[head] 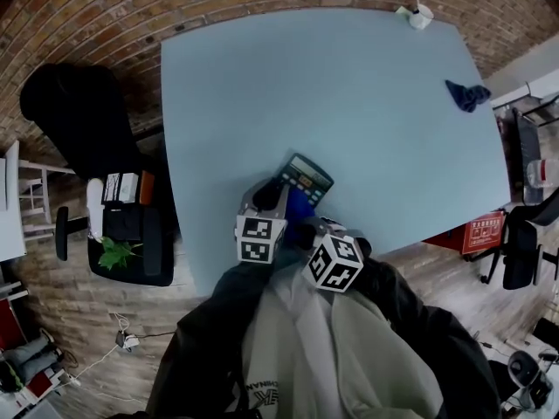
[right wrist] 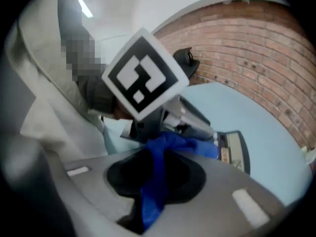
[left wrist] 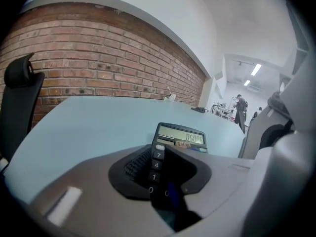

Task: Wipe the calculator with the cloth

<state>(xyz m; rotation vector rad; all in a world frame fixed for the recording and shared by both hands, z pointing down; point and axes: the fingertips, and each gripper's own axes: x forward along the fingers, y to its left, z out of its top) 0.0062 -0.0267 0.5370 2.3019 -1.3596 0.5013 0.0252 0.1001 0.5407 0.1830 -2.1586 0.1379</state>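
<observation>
Blue cloth (right wrist: 163, 149) is pinched in our right hand-held gripper (right wrist: 157, 169), bunched against the calculator (left wrist: 180, 138). Our left hand-held gripper (left wrist: 160, 168) clamps narrowly on the calculator's key end, near the desk's (head: 349, 94) front edge.

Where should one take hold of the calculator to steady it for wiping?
Its near keypad end, approached from the front edge of the table. The calculator is slim, display farthest away; the left gripper pinches there, leaving the rest open to the cloth.
</observation>
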